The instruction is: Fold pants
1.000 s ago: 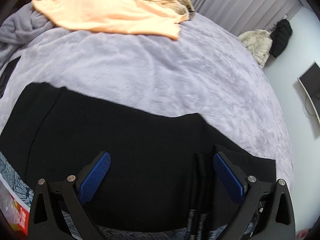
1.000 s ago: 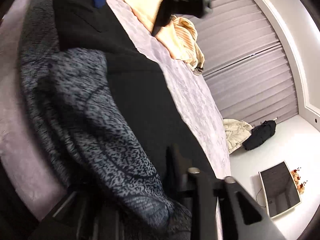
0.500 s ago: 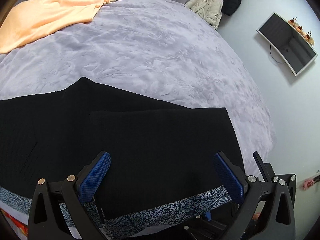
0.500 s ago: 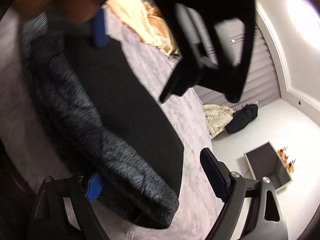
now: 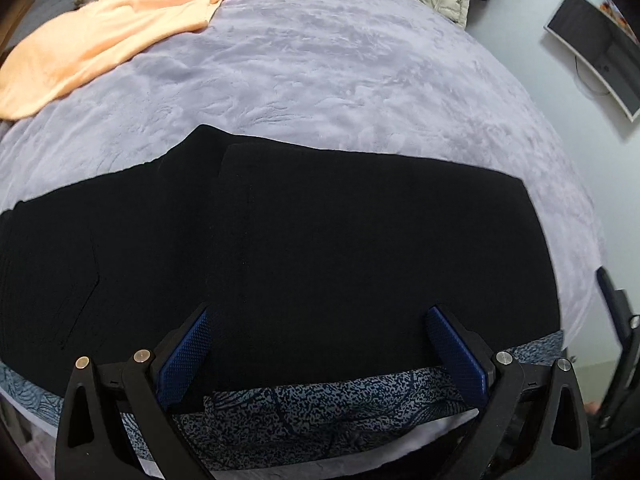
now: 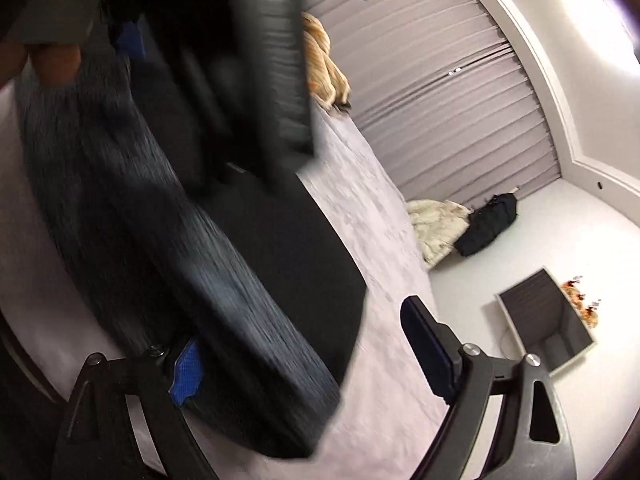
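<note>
The pants lie flat across the lower half of the left view, on the grey bedspread, with a doubled layer on the right: a second edge runs down from about 11 o'clock, where one section sits atop the other. A second ago the right gripper was shut on a bunch of cloth with the patterned blue-grey lining hanging over it; half a second ago its jaws had parted, and the fold now rests on the bed by itself. I judge that one fold is laid and released, leaving a further fold or some smoothing.

The left gripper hangs just above the pants' near edge at 6 o'clock, fingers wide apart and holding nothing; whether the pads brush the cloth cannot be told. The right gripper is also wide apart and empty. Its left pad sits against the patterned lining at 7 o'clock, though motion blur leaves real contact uncertain.

At 11 o'clock lies an orange garment; at 2 o'clock a monitor hangs on the wall.
</note>
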Motion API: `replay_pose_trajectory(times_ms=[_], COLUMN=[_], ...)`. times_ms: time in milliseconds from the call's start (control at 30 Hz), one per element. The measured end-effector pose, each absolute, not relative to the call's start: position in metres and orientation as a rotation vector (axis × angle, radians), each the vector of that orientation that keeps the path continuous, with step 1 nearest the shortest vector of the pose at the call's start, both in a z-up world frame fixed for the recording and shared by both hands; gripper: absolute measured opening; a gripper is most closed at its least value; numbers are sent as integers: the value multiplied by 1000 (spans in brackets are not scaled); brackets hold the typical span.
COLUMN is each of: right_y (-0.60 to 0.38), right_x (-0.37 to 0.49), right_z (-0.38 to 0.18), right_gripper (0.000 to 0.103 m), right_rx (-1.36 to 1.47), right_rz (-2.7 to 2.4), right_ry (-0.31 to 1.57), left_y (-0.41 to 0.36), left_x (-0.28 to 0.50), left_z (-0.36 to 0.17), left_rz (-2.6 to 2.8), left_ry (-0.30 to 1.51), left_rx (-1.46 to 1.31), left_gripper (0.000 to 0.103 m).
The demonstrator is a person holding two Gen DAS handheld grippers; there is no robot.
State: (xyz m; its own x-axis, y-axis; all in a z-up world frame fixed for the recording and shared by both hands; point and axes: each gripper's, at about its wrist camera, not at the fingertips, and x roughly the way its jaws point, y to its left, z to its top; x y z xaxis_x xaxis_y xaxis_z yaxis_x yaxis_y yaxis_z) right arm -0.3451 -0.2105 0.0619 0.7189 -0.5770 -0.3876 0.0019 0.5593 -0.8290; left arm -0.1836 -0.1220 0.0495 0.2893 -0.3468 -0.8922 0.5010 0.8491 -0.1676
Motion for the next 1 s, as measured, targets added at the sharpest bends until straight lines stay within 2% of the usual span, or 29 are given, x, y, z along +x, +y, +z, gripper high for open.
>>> replay_pose_trajectory(times_ms=[100, 200, 333, 467, 567, 667, 767, 833, 1000], right_y=[-245, -264, -264, -291, -313, -297, -310, -305, -304], right_x=[-358, -367, -392, -391, -358, -337, -273, -259, -249], right_z=[54, 72, 93, 145, 166, 141, 110, 88, 94], right_gripper=[90, 90, 90, 92, 92, 92, 92, 92, 92], right_rx=[-923, -746, -758, -463, -231, -95, -47, -64, -119], right_rz=[-455, -409, -225, -27, 75, 191, 228, 186, 164], right_ry=[792, 830, 791, 797, 747, 771, 932, 972, 981], left_y=[-128, -133, -126, -104, -108, -116, -105, -102, -102], left_x=[-189, -197, -196, -176, -160, -162, -168, -171, -171], left_z=[49, 51, 66, 93, 84, 60, 41, 40, 35], left_rz=[-567, -585, -599, -559, -484, -447, -455, -459, -452], left_ry=[1129, 1128, 1117, 1033, 1058, 1113, 1147, 1144, 1148], left_rx=[210, 247, 215, 84, 141, 236, 208, 194, 179], left_gripper=[103, 103, 103, 103, 103, 103, 103, 103, 103])
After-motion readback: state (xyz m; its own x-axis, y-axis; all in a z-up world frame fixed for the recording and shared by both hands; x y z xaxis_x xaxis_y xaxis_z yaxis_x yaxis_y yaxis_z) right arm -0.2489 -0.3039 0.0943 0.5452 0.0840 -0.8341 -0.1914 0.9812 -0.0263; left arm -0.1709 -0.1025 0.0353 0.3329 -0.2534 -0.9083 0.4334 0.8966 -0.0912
